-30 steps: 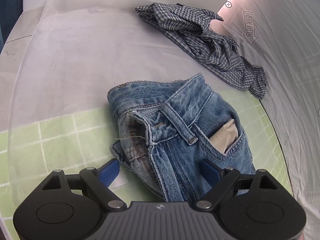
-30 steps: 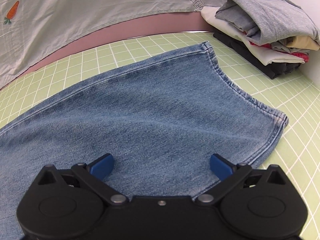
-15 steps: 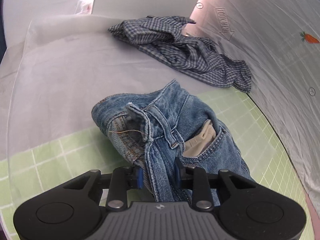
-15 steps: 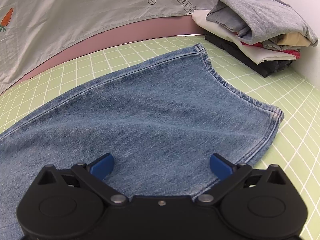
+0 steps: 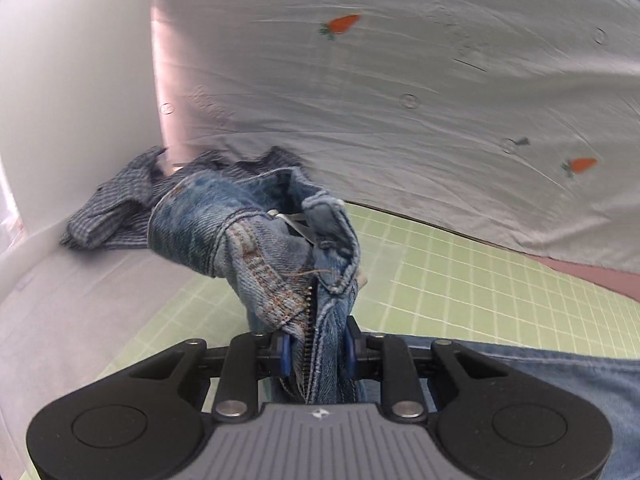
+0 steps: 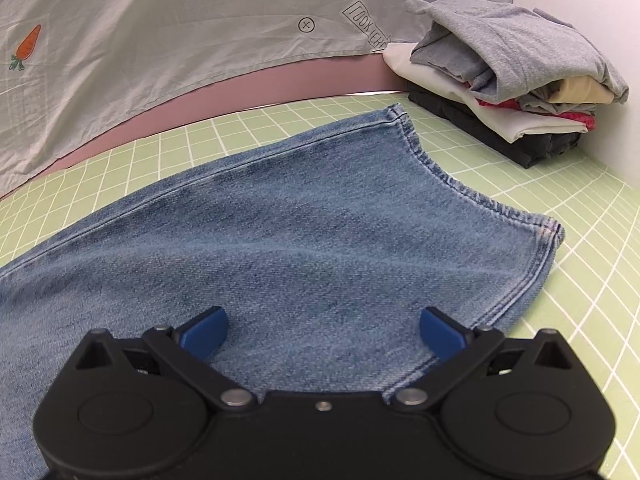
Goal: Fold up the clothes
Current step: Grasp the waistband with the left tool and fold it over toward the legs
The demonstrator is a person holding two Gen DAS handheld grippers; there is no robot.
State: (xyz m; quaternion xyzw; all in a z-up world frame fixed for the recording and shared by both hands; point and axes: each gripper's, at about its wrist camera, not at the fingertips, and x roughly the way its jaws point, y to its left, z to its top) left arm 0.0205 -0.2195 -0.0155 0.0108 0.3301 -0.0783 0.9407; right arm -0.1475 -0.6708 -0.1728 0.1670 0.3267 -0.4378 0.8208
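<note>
The left gripper (image 5: 316,350) is clamped narrowly on the jeans (image 5: 256,240) at the fly, its blue fingertips (image 5: 285,351) pressing the denim on both sides of the zipper teeth. The waistband end of the jeans rises from the jaws and bunches up and away toward the far left, off the green grid mat (image 5: 460,280) that covers the desk. Behind the raised denim, at the far left, a crumpled checked shirt (image 5: 104,216) lies on a pale cloth near the white wall. A grey sheet with carrot prints (image 5: 400,80) hangs across the far side.

The right gripper (image 6: 322,330) is spread wide and holds nothing; it sits low over the leg end of the jeans (image 6: 300,240), which lies flat on the mat with the hem (image 6: 440,176) running diagonally on the far right. Both blue fingertips (image 6: 204,328) sit above the denim; whether they touch it cannot be told. At the far right, well apart from the hem, stands a stack of folded clothes (image 6: 512,80).
</note>
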